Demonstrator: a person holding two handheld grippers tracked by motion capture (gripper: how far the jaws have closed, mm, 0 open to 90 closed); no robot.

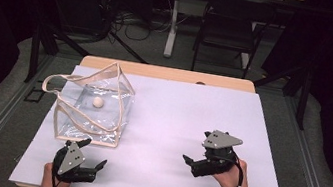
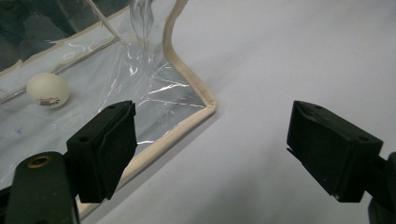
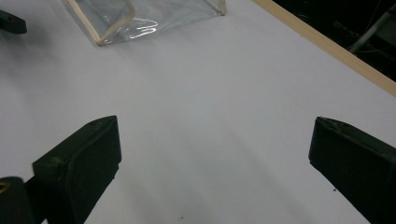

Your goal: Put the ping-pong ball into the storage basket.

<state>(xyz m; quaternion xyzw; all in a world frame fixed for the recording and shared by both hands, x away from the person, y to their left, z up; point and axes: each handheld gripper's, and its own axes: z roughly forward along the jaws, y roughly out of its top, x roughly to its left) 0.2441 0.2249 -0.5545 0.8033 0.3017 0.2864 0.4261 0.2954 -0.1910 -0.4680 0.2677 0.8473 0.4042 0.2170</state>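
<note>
Over the table now: a clear plastic tote bag with beige trim and straps (image 1: 93, 110) sits at about ten o'clock on the pale lilac sheet (image 1: 174, 125) that covers the wooden table (image 1: 167, 73). Inside it, on the bag's floor, lies a small white ball (image 1: 97, 102), toward the far side of the bag.

Down at seven o'clock, the left gripper (image 1: 92, 155) sits just off the bag's near right corner, its jaws spread wide and nothing between them, pointing up toward one o'clock. In the left gripper view, that beige-trimmed corner of the bag (image 2: 205, 100) lies between and beyond the two black jaws, nearer the left one, and the white ball (image 2: 48, 90) shows through the clear wall at roughly ten o'clock, red print faint on its side.

Over at four o'clock, the right gripper (image 1: 191, 160) is held by a hand (image 1: 232, 177), well apart from the bag and pointing left toward nine o'clock. Its jaws are also wide apart over bare sheet, empty. In the right gripper view the bag (image 3: 154, 16) lies far off at eleven o'clock.
</note>
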